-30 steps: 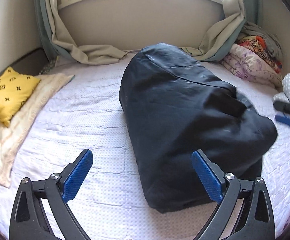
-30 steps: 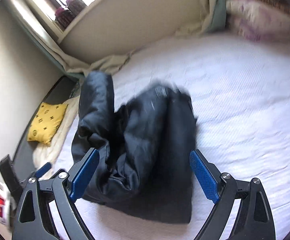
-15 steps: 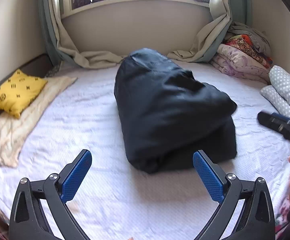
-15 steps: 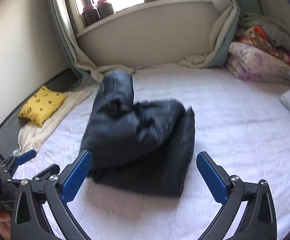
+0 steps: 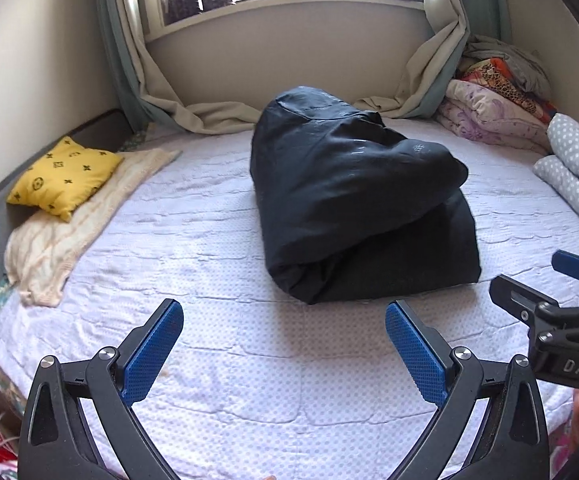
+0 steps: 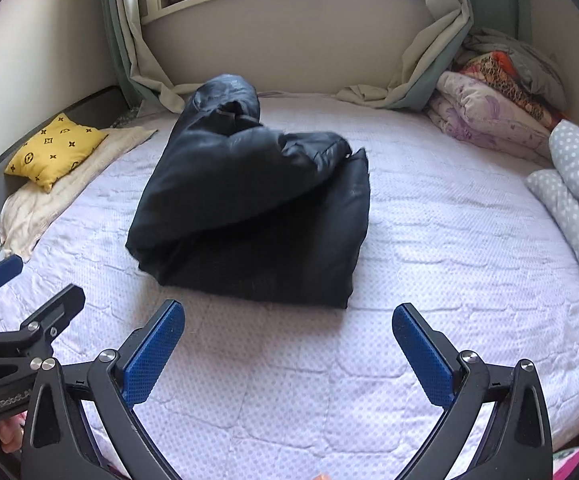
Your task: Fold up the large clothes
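while both grippers hang over the near edge, the bed (image 5: 217, 224) fills most of each frame, its white quilted cover bare along the bottom and lower right. black jacket (image 5: 353, 204) lies folded in a bulky bundle, centre frame in the left view, centre-left in the right view, bare cover on all sides of it. cream blanket (image 5: 73, 224) and yellow pillow (image 5: 65, 176) with black monogram print sit at the left edge; stacked bedding (image 5: 493, 116) upper right, dotted grey pillows (image 6: 577, 184) at the right edge. left gripper (image 5: 283, 354) fingers spread wide, nothing between. right gripper (image 6: 287, 354) just opened to full spread, nothing between. readable: "das" on the right gripper's body, lower right of left view; "genrobot" partly legible on the left gripper's, lower left of right view.
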A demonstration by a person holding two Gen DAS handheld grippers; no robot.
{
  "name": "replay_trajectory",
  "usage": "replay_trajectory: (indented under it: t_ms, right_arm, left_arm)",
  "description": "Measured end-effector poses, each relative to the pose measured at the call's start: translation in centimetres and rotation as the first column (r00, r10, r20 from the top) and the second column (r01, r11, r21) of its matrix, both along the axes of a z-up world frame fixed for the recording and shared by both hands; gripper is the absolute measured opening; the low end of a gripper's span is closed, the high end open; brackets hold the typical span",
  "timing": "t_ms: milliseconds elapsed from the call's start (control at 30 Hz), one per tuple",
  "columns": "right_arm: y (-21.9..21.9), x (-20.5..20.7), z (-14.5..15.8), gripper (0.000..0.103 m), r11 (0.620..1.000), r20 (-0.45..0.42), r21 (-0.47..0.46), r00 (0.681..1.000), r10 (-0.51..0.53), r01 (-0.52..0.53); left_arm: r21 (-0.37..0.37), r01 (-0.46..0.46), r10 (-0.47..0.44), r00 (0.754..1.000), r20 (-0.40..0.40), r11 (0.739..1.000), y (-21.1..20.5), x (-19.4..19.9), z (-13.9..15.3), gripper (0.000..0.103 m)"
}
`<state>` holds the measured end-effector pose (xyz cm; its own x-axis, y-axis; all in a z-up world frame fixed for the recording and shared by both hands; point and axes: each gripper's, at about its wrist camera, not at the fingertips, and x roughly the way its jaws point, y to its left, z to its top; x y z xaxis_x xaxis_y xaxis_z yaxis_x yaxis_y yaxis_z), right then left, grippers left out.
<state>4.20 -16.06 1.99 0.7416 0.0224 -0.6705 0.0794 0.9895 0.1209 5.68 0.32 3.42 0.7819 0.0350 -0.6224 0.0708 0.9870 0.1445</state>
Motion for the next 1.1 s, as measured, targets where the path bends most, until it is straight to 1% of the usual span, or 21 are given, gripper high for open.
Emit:
replay_trajectory:
  t_ms: [167, 333, 533, 1100]
  right_arm:
    - [-0.4, -0.5, -0.6, 0.103, 1.0, -0.009, 0.003, 1.0, -0.024, 0.024]
    - [-1.0, -0.5, -0.7, 0.103, 0.999, -0.01, 0.009, 0.999, -0.043, 0.043]
    - [-0.9, -0.3, -1.1, 0.103, 0.999, -0.024, 0.011, 0.999, -0.041, 0.041]
    - [-0.9, -0.1, -1.4, 0.103, 0.999, -0.031, 0.019, 0.999, -0.036, 0.037]
  left_arm:
    - [-0.028, -0.001, 0.0, 1.0, -0.027, 1.0, 0.3, 0.3, -0.6, 0.103]
    - [-0.017, -0.002, 0.002, 0.999, -0.032, 1.0, 0.0, 0.5, -1.0, 0.103]
    - [0.003, 0.003, -0.003, 0.999, -0.037, 1.0, -0.7, 0.7, -1.4, 0.103]
    - [0.0, 0.0, 0.0, 0.999, -0.04, 1.0, -0.4, 0.9, -1.4, 0.103]
